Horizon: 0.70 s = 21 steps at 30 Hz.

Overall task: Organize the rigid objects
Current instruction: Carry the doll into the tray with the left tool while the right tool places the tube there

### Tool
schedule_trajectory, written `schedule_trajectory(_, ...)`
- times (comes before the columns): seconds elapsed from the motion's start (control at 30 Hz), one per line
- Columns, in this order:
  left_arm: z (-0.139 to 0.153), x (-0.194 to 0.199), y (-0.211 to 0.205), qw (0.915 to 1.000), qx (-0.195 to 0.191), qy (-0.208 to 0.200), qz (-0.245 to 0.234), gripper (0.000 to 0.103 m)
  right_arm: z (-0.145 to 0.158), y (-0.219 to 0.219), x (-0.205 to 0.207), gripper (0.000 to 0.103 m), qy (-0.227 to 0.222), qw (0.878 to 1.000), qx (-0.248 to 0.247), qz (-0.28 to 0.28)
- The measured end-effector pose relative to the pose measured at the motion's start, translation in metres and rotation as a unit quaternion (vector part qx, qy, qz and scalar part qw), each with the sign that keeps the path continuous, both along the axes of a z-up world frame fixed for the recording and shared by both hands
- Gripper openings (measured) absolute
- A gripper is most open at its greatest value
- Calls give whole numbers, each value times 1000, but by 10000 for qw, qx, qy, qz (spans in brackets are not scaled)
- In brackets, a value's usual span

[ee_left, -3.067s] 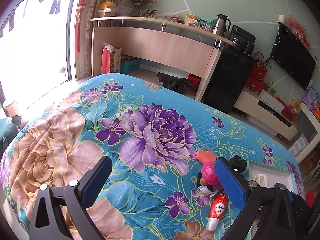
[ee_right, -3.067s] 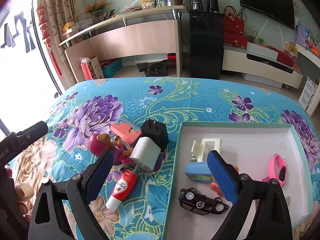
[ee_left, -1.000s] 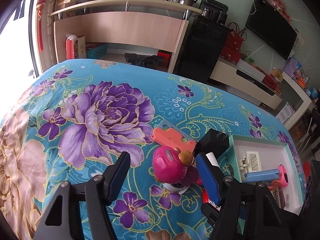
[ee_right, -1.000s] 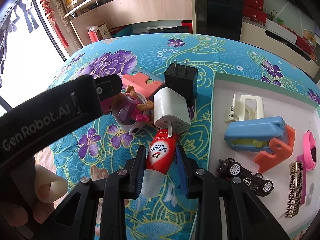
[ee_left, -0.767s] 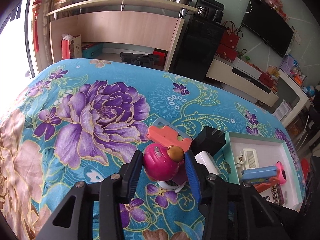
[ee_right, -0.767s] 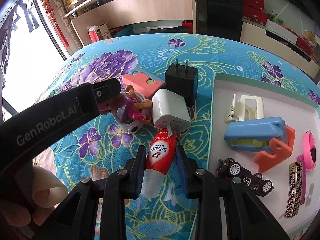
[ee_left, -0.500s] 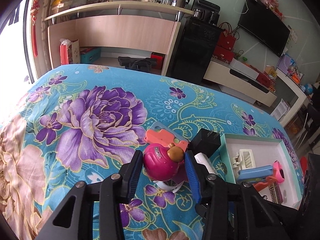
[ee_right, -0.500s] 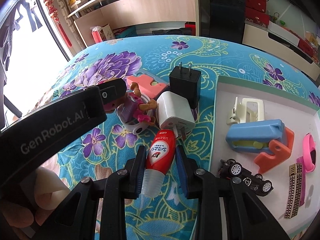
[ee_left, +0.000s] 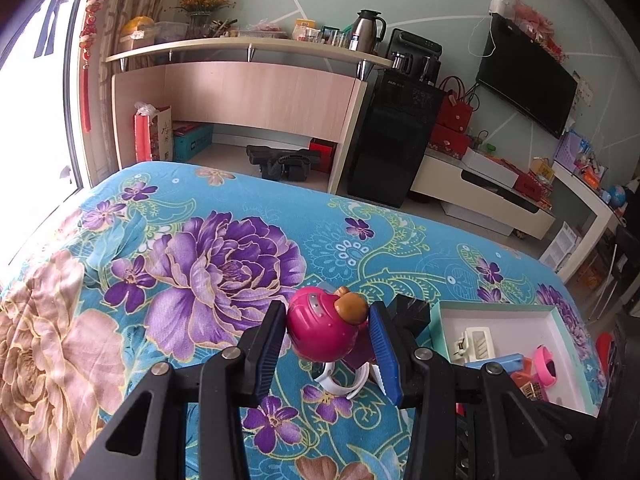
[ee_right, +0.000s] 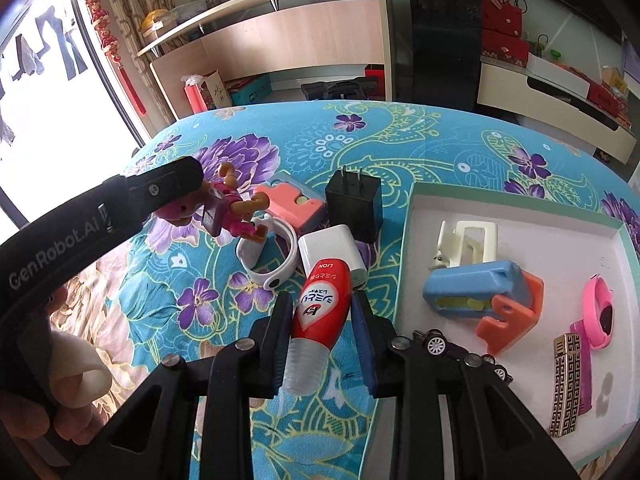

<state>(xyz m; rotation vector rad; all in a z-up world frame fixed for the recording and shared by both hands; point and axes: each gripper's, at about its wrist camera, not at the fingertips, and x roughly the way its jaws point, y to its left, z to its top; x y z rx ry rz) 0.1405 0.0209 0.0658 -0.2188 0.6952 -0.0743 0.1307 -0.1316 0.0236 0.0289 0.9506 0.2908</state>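
Note:
My left gripper (ee_left: 326, 330) is shut on a pink toy figure (ee_left: 322, 332) and holds it lifted above the floral cloth; the figure also shows in the right wrist view (ee_right: 224, 210). My right gripper (ee_right: 320, 312) is shut on a red toothpaste tube (ee_right: 318, 308), raised off the cloth. A white wristband (ee_right: 266, 256), a white charger (ee_right: 332, 250), a black plug adapter (ee_right: 354, 200) and a coral block (ee_right: 290, 204) lie on the cloth. A white tray (ee_right: 520, 216) to the right holds several items.
In the tray lie a cream clip (ee_right: 466, 244), a blue and orange piece (ee_right: 484, 292), a toy car (ee_right: 452, 350), a pink watch (ee_right: 598, 312) and a patterned bar (ee_right: 564, 384). A shelf, black cabinet (ee_left: 394, 136) and TV stand behind the table.
Both grippers closed on their objects about a second ago and have since lifted. The pink figure and the toothpaste tube have risen off the cloth, uncovering the white wristband.

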Motion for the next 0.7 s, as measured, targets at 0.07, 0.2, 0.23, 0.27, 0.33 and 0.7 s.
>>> schedule_trajectory(0.07,5,-3,0,10000,11,-80,21,46,5,-4,-1,31,-68,10000,37,-46)
schedule_trajectory(0.2,18,-11,-2,9996,-21,-288,21,46,18,-17,-5,31,-260,9994,96,-186)
schedule_trajectory(0.23,21,-13,-4,9994,-22,-343,-3,46,22,-22,-7,31,-329,9991,109,-240)
schedule_trajectory(0.27,24,-14,-6,9992,-17,-395,-29,46,26,-29,-9,31,-397,9986,119,-317)
schedule_trajectory(0.33,28,-17,-13,9988,-2,-485,-110,46,33,-45,-10,31,-492,9972,127,-550)
schedule_trajectory(0.7,23,-20,-81,9940,56,-462,-986,46,27,-147,-17,30,-406,9796,-7,-1967)
